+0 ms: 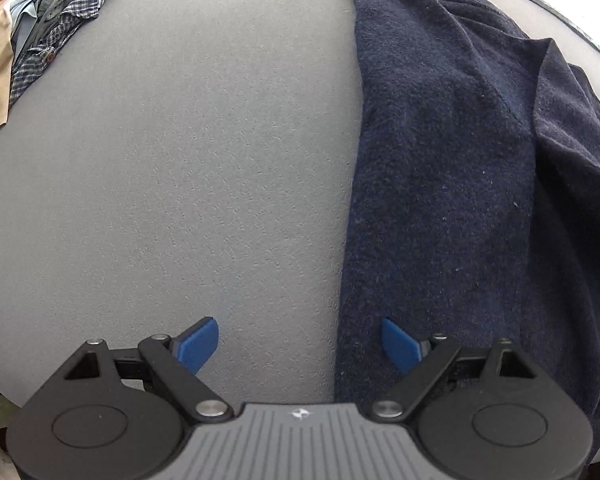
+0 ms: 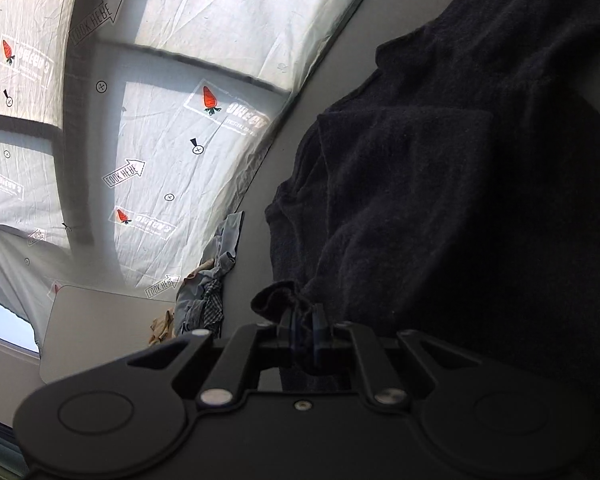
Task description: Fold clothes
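Note:
A dark navy fleece garment [image 1: 460, 160] lies on the grey table [image 1: 200, 160], filling the right half of the left wrist view, partly folded with one layer over another. My left gripper [image 1: 300, 344] is open and empty, low over the garment's near left edge, its right blue fingertip [image 1: 400, 344] above the cloth and its left one over bare table. In the right wrist view my right gripper [image 2: 304, 328] is shut on a bunched edge of the same navy garment [image 2: 440, 200], which hangs and spreads away from the jaws.
A pile of other clothes [image 1: 32, 36], plaid, grey-blue and tan, lies at the table's far left; it also shows in the right wrist view [image 2: 208, 292]. A wall of white printed sheeting [image 2: 140, 120] stands beyond the table edge. A pale flat board [image 2: 100, 332] sits nearby.

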